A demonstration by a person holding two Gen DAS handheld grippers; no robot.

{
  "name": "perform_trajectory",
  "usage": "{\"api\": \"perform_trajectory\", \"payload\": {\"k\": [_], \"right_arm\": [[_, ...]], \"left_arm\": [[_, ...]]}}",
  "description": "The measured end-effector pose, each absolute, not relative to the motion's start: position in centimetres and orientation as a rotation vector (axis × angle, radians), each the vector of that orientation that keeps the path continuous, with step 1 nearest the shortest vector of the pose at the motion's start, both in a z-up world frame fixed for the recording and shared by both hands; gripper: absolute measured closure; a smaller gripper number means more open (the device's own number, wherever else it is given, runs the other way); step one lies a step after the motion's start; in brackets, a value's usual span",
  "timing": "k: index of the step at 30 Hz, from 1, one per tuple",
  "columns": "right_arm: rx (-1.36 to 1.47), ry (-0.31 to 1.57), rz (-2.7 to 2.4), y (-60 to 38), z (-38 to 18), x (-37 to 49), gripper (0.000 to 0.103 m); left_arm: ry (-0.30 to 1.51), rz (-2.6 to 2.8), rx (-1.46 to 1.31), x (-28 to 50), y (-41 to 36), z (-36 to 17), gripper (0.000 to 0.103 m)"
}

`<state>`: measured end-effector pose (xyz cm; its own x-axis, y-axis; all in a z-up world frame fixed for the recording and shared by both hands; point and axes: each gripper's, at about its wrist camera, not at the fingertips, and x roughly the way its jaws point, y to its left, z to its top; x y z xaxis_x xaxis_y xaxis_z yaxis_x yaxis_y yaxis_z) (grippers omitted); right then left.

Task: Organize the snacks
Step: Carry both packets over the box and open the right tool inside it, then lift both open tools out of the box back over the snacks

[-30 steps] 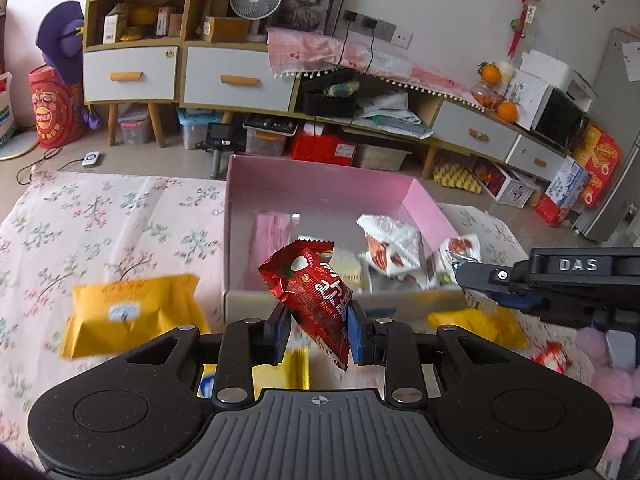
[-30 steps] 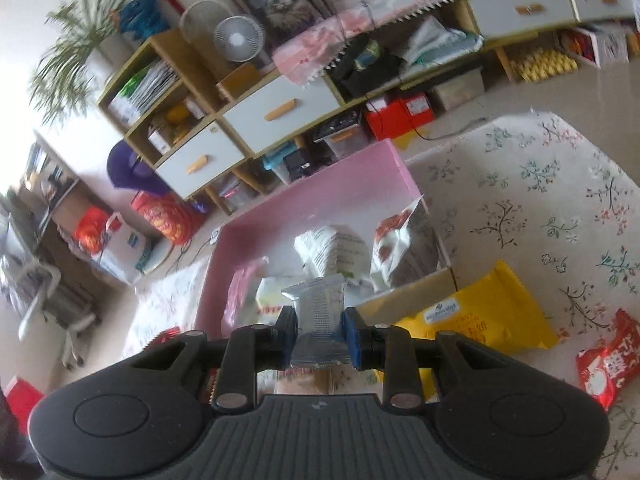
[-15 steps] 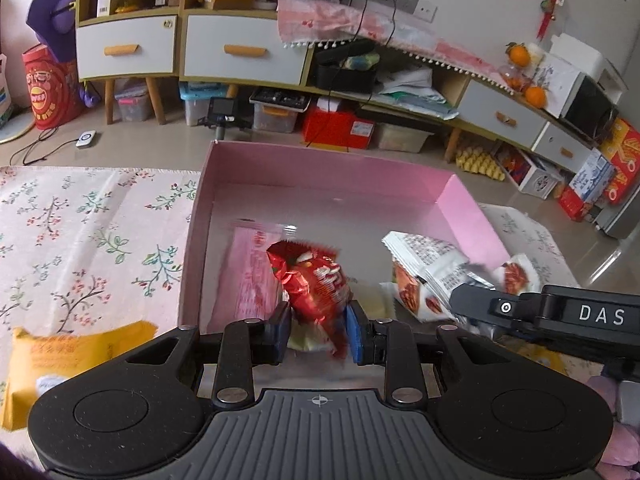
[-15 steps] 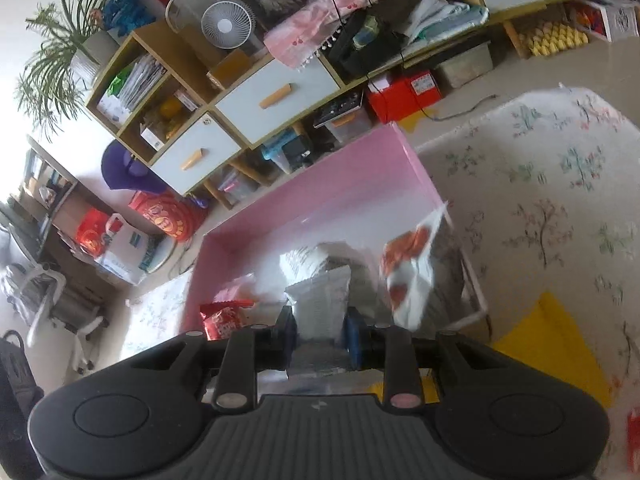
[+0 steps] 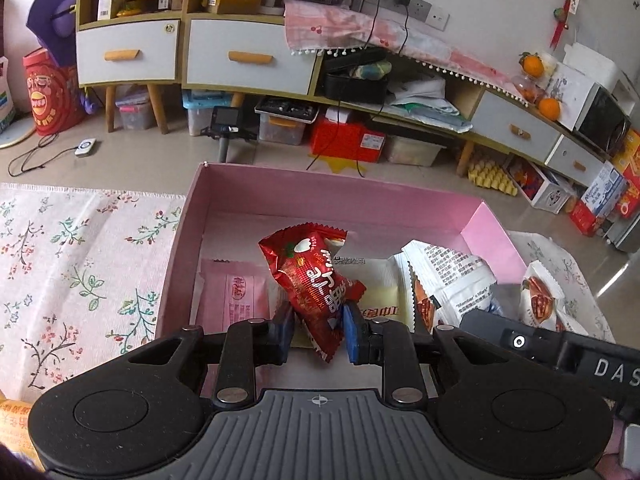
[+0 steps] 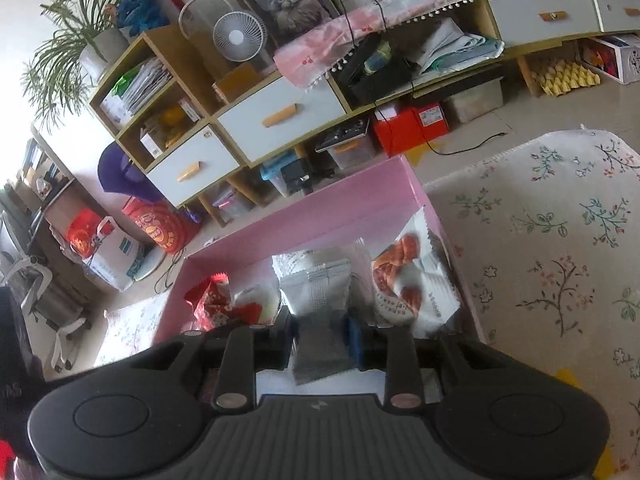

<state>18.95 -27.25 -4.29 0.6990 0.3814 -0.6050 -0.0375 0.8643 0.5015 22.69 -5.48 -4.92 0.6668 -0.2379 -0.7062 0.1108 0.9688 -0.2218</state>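
Observation:
My left gripper (image 5: 318,334) is shut on a red snack packet (image 5: 314,280) and holds it over the pink box (image 5: 340,196). The packet also shows in the right wrist view (image 6: 212,300). My right gripper (image 6: 320,342) is shut on a silver-white snack packet (image 6: 316,300), held inside the pink box (image 6: 304,216). In the box lie a pink packet (image 5: 236,296), a pale yellow packet (image 5: 380,300) and white packets with pastry pictures (image 5: 448,276), (image 6: 412,284). The right gripper's body (image 5: 560,352) shows at the left view's right edge.
The box sits on a floral cloth (image 5: 80,260), (image 6: 560,240). A yellow packet (image 5: 14,424) lies on the cloth at the left view's bottom left. Beyond the box are the floor, drawer cabinets (image 5: 240,56) and storage bins.
Both grippers have moved forward with their packets, from the near edge of the box to over its inside. The yellow packets have slid out of the middle of both views.

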Motion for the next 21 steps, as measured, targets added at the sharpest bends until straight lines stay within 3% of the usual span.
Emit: {"api": "perform_trajectory", "payload": {"k": [3,10,15,21], "right_arm": [[0.485,0.771,0.241,-27.2,-4.3,19.1,0.084],[0.525,0.790,0.243,-27.5,-3.3,18.4,0.053],[0.495,0.795,0.240,-27.4,-1.7,16.9,0.040],[0.423,0.828,0.190,-26.9,-0.3,14.5,0.027]], "left_arm": [[0.811,-0.206,-0.164,22.3,-5.1,-5.0,0.079],[0.816,-0.223,-0.183,20.6,-4.3,-4.2,0.076],[0.816,-0.243,-0.188,18.5,-3.8,-3.1,0.063],[0.806,-0.252,-0.115,14.6,-3.7,-1.2,0.036]]}}
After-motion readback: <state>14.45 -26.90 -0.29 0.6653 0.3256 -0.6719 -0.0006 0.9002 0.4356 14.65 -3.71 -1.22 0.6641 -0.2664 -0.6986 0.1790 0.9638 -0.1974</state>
